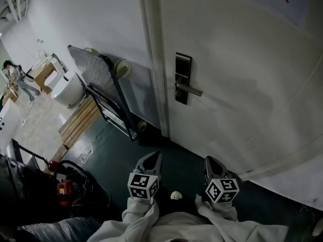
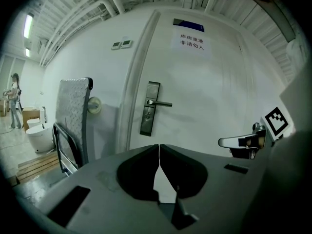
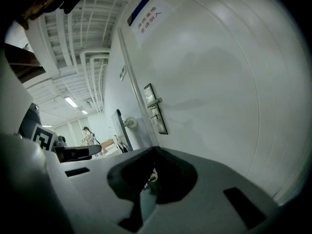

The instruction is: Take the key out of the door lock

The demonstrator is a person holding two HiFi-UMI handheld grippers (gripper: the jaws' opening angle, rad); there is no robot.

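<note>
The white door [image 1: 242, 84] carries a dark metal lock plate [image 1: 182, 78] with a lever handle [image 1: 191, 89]. In the left gripper view the lock plate [image 2: 150, 108] stands straight ahead at a distance. A small stub below the handle looks like the key [image 2: 146, 115], also seen as the key [image 3: 150, 116] in the right gripper view. My left gripper [image 1: 151, 160] and right gripper [image 1: 211, 163] hang low over the floor, well short of the door. Both are shut with nothing held; the left gripper [image 2: 158, 148] has its jaw tips touching, as does the right gripper [image 3: 153, 150].
A folded platform trolley [image 1: 101, 79] leans on the wall left of the door frame. A white toilet [image 1: 68, 89] and wooden boards [image 1: 78, 120] lie beyond it. A red tool with cables [image 1: 63, 188] sits at lower left. A person [image 1: 11, 74] stands far off.
</note>
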